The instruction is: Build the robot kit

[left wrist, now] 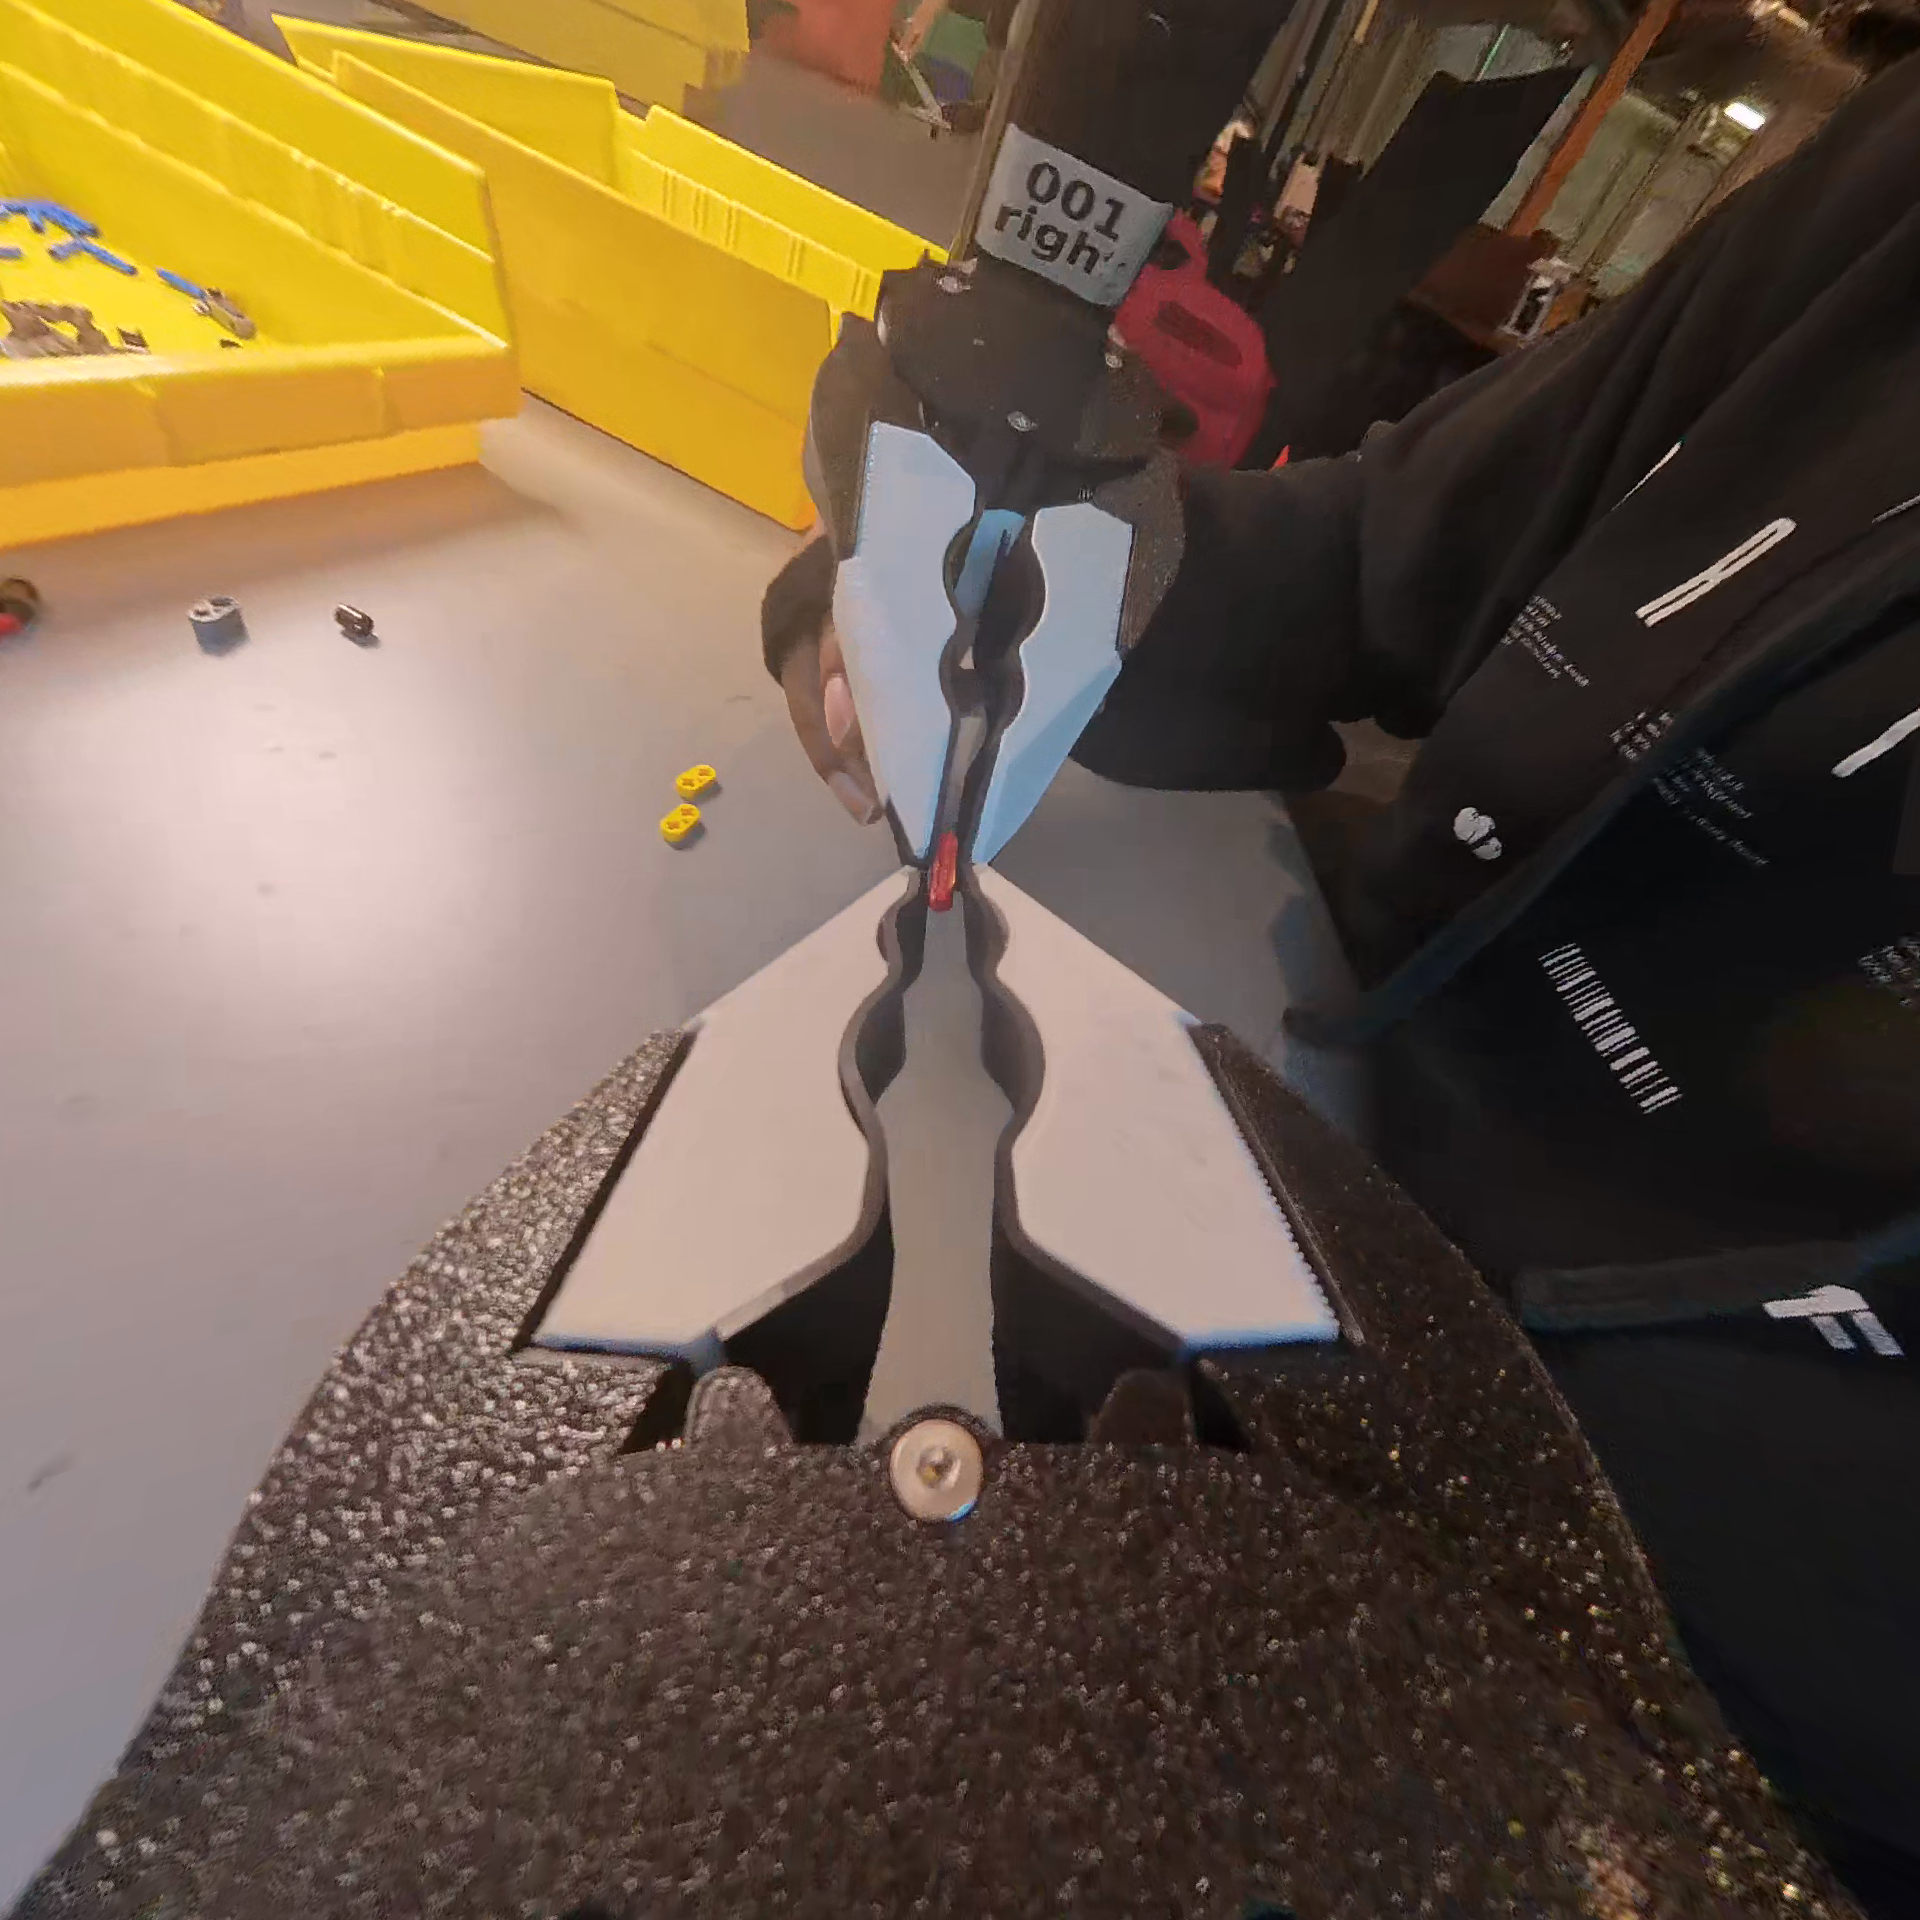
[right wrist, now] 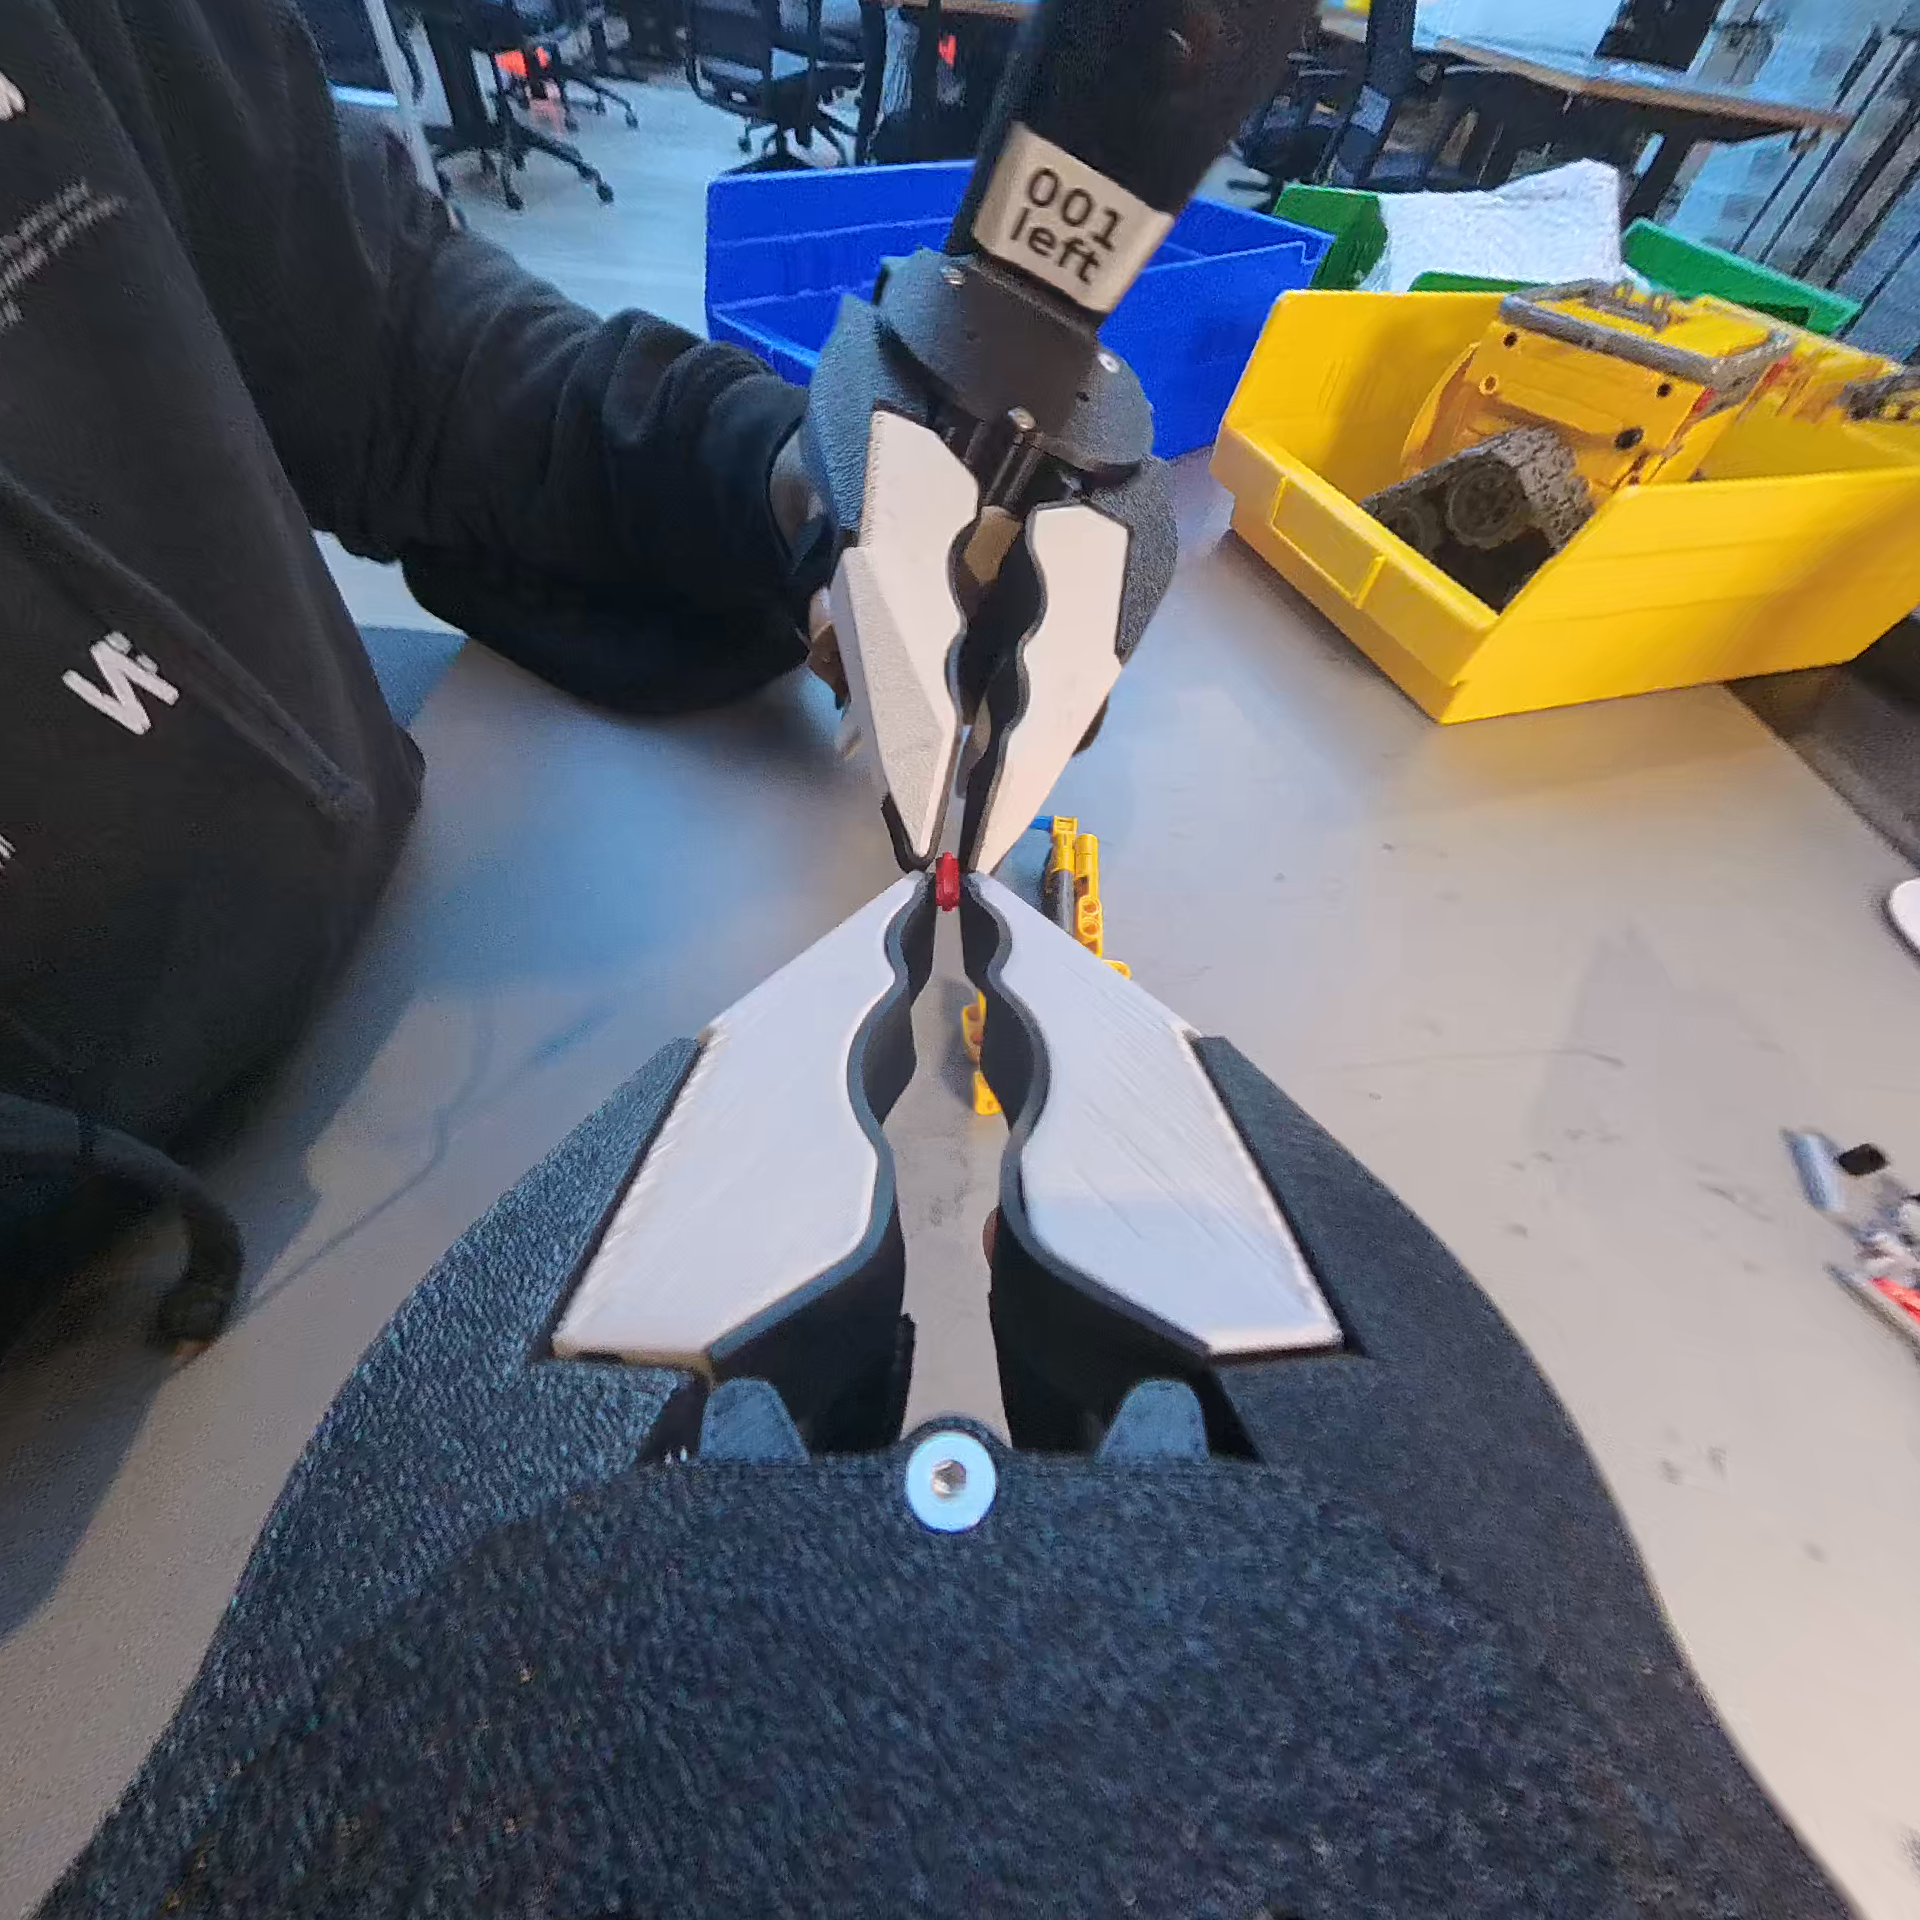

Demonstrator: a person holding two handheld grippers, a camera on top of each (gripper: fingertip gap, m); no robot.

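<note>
A small red pin (left wrist: 942, 871) sits between the two grippers, which meet tip to tip above the grey table. In the left wrist view my left gripper (left wrist: 940, 899) comes from below, its jaws closed on the pin's near end. The right gripper (left wrist: 943, 844) comes from above, closed on the far end. In the right wrist view my right gripper (right wrist: 945, 906) is closed on the red pin (right wrist: 947, 881), and the left gripper (right wrist: 943, 852) meets it from above. A hand in a black sleeve holds each gripper.
Yellow bins (left wrist: 260, 416) stand at the left with small blue and grey parts. Two yellow pieces (left wrist: 691, 800) and a grey piece (left wrist: 216, 620) lie on the table. A yellow bin (right wrist: 1558, 644) holds a tracked model; a blue bin (right wrist: 821, 260) stands behind. A yellow assembly (right wrist: 1081, 883) lies under the tips. Both grippers' tips are close together, under 4 cm apart. Left tips and right tips are each some 25 cm from the grey piece (left wrist: 216, 620).
</note>
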